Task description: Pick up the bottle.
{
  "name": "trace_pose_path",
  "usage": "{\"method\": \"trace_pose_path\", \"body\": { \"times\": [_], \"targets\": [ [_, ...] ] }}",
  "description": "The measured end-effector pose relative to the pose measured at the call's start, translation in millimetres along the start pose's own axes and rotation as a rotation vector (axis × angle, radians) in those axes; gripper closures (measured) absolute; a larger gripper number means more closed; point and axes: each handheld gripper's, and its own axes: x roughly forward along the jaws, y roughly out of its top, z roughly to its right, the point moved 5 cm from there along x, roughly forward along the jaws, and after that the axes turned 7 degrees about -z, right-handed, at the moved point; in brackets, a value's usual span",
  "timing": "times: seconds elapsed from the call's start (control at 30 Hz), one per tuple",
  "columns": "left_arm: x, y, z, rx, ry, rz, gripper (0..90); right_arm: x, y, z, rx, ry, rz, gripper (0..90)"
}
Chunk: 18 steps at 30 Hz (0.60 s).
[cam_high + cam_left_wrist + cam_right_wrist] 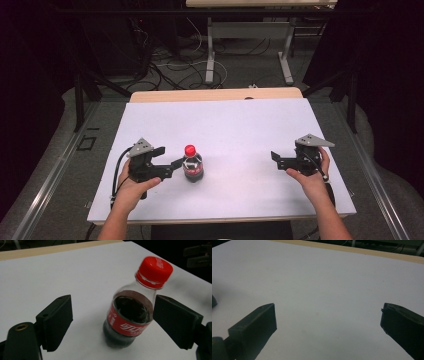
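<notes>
Two forearms and their hand-held grippers are seen nearest the camera, over a white table with a cola bottle.

In the high view, the left gripper is held with its jaws apart beside the small bottle, which stands upright on the matte white sheet of the table; one jaw tip appears to reach the bottle's side, though contact cannot be made out. The right gripper is held well apart, jaws spread over bare sheet. In the left gripper view, the bottle is seen between two flat black pads, nearer the right one; clear plastic, dark liquid, a red label and a ribbed red cap are shown, slightly blurred. In the right gripper view, the right gripper is shown wide open above the smooth sheet, its jaws cut off by the frame.
</notes>
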Motion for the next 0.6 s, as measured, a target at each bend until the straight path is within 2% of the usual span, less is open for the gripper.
{"method": "trace_pose_path", "body": {
  "times": [0.13, 0.27, 0.37, 0.5, 0.6],
  "targets": [
    [12.9, -3.6, 8.0, 0.021, -0.023, -0.023, 19.0, 0.9, -0.4, -3.7, -0.002, 0.011, -0.004, 0.9],
    [25.9, -8.5, 13.0, 0.046, -0.015, -0.046, 19.5, 4.1, -0.7, -6.1, -0.01, 0.014, 0.002, 0.9],
    [35.7, -13.8, 16.5, 0.035, -0.029, -0.064, 19.6, 3.8, -1.3, -6.5, -0.014, 0.019, -0.009, 0.9],
    [49.6, -18.3, 20.7, 0.037, -0.016, -0.06, 20.1, 4.1, -1.7, -8.1, -0.004, 0.027, -0.011, 0.9],
    [56.8, -21.0, 21.4, 0.045, 0.008, -0.066, 22.1, 5.7, -2.6, -9.3, -0.01, 0.029, -0.016, 0.9]
  ]
}}
